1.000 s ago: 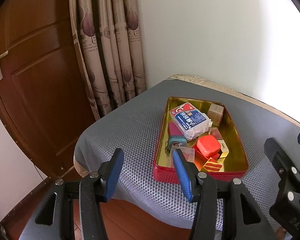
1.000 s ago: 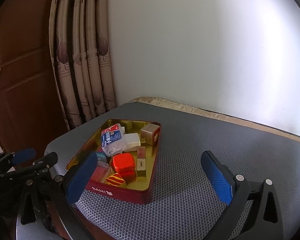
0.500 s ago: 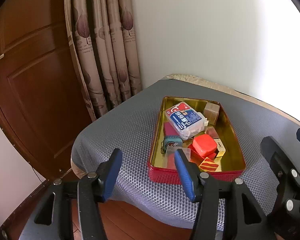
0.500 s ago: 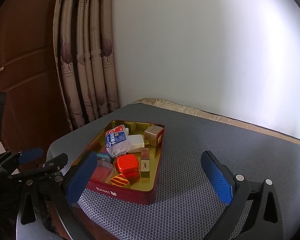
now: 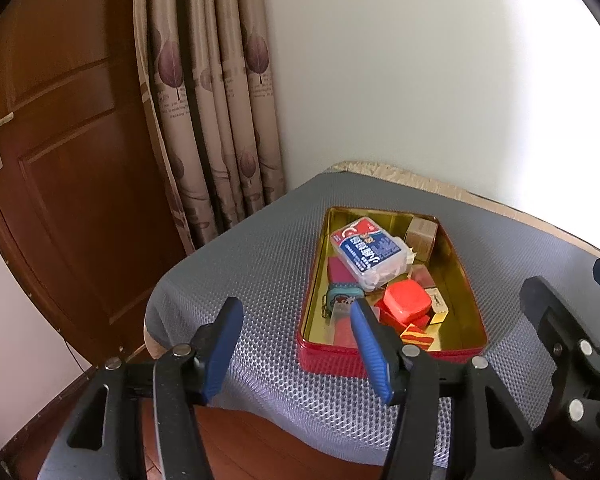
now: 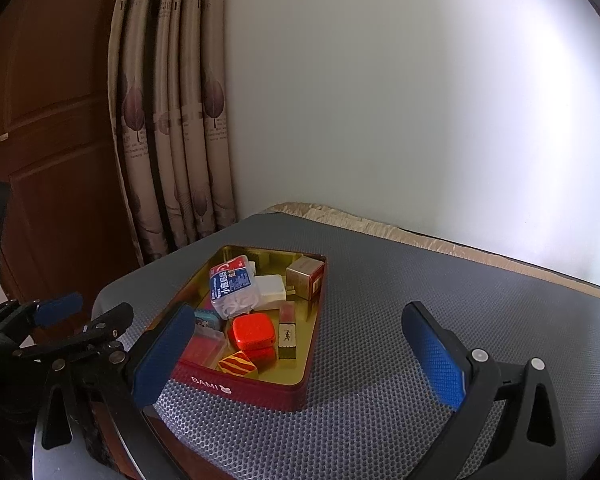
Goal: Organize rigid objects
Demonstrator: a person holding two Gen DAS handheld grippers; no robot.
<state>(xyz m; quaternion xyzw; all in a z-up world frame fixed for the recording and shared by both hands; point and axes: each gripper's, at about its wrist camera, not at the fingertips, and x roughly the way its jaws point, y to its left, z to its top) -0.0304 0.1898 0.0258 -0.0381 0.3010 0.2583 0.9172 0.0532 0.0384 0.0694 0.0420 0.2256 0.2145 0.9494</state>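
Both tools hang short of the work, nearest the cameras. The left gripper [image 5: 296, 344] has just been opening, nothing between its blue pads, and stands parted; the right gripper [image 6: 300, 356] is spread wider, also empty. Judged as readiness for a pick. Beyond them the red tin [image 6: 236, 386] sits on the grey mat [image 6: 380, 304], holding the small boxes jumbled together. Only the right view shows the white charger [image 6: 271, 286] and the tin's lettering; only the left shows the teal case [image 5: 342, 294] clearly.
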